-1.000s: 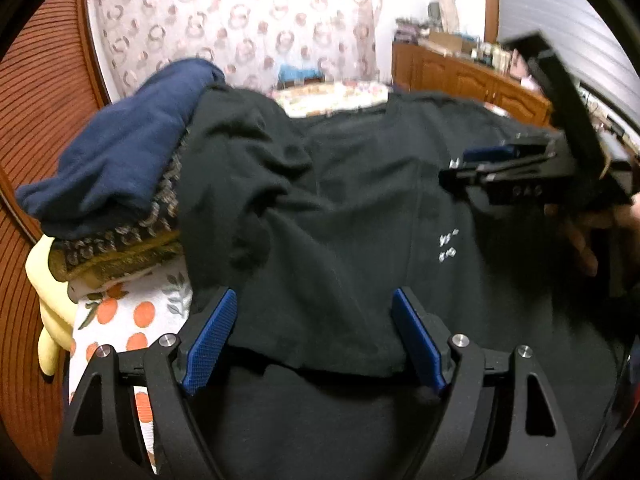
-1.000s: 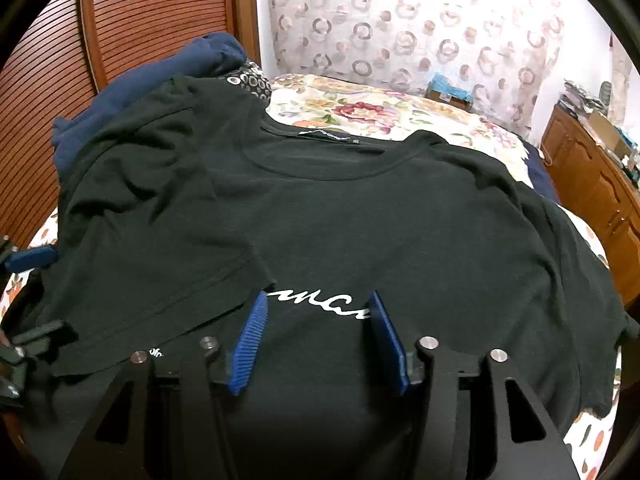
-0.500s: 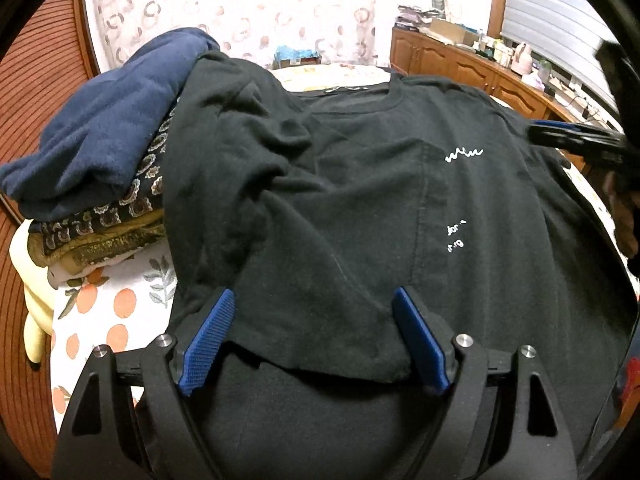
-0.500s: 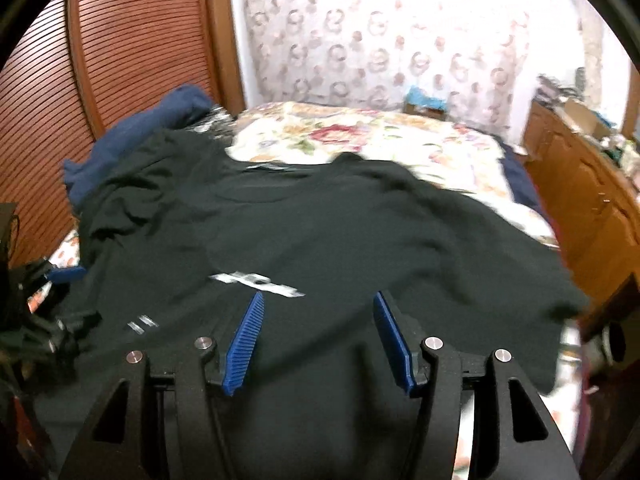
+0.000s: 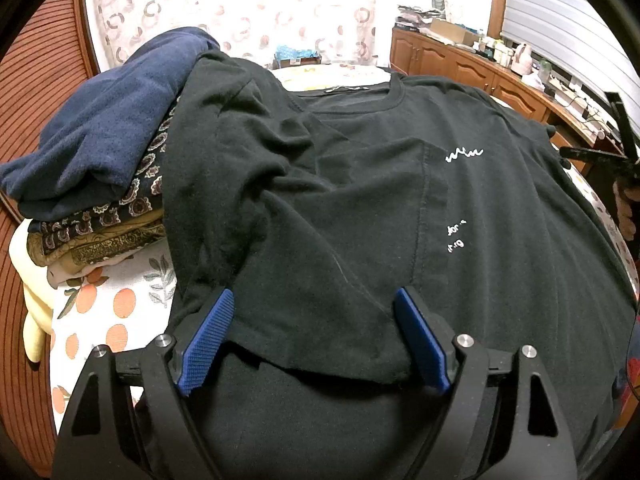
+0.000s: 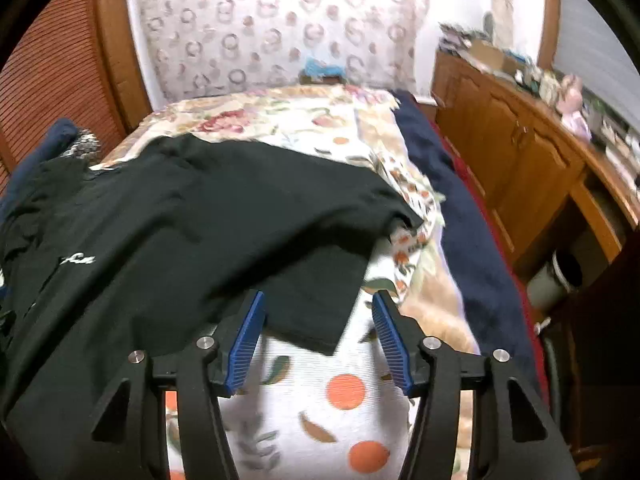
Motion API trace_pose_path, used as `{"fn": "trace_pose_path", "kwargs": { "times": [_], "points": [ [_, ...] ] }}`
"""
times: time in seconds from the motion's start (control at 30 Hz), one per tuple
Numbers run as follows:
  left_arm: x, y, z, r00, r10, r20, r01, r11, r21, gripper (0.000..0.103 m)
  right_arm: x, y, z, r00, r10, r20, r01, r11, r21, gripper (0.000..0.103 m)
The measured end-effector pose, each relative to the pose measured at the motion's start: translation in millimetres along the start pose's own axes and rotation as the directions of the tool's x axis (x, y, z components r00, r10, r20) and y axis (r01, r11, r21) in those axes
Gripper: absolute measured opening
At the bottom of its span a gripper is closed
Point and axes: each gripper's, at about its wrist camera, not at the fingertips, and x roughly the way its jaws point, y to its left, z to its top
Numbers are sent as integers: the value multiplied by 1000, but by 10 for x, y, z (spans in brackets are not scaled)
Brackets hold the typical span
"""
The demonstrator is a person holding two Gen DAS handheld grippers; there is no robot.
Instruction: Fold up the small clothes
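My right gripper's (image 6: 318, 340) jaws, closing slightly yet gripping nothing, straddle the black T-shirt's (image 6: 192, 232) near right sleeve corner on the bed (image 6: 340, 400), nearer than my left gripper (image 5: 316, 336), open over the folded left sleeve.

Black T-shirt (image 6: 208, 216) on floral bedspread (image 6: 320, 392), right gripper (image 6: 320, 312) closing, empty

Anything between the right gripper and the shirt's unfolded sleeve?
Nothing visible. The right gripper, jaws closing slightly, hangs over the black T-shirt's sleeve corner; only bare bedsheet lies below.
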Motion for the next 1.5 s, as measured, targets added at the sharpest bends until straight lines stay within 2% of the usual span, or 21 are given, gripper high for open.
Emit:
{"fn": "trace_pose_path", "kwargs": {
  "times": [0.1,0.2,0.27,0.4,0.43,0.53,0.7,0.93,1.03,1.13,1.3,1.5],
  "points": [
    [1,1,0,1000,0,0,0,1000,0,84,52,-12,-13,1000,8,-7,-8,1000,23,56],
    [0,1,0,1000,0,0,0,1000,0,84,72,89,22,1000,-22,-3,22,1000,-19,54],
    [-1,2,-1,1000,-1,0,1,1000,-1,84,71,161,65,1000,-25,4,25,997,-76,45],
    [1,1,0,1000,-1,-1,1,1000,-1,84,57,214,82,1000,11,-8,-12,994,-110,27],
    [2,2,0,1000,-1,-1,1,1000,-1,84,51,213,79,1000,18,-7,-18,992,-122,13],
    [2,1,1,1000,1,-1,-1,1000,0,84,58,179,53,1000,-15,5,15,989,-149,6],
    [3,4,0,1000,0,-1,0,1000,0,84,-158,82,-26,997,-20,70,30,990,-139,5],
    [2,8,-2,1000,-1,-2,1,1000,-1,84,-329,-67,-102,993,11,122,-2,997,-81,5],
    [7,-10,9,1000,-1,-2,1,1000,0,84,-356,-5,-76,988,37,150,-29,998,-61,5],
    [11,-16,11,1000,-2,0,2,1000,1,84,-452,129,-30,978,79,194,-65,995,-73,5],
    [-116,-60,4,999,2,35,-2,1000,1,84,-659,589,35,953,178,246,-139,976,-169,5],
    [-492,-222,18,990,-30,136,32,999,-16,84,-749,1219,-95,921,325,216,-254,919,-302,5]
  ]
}}
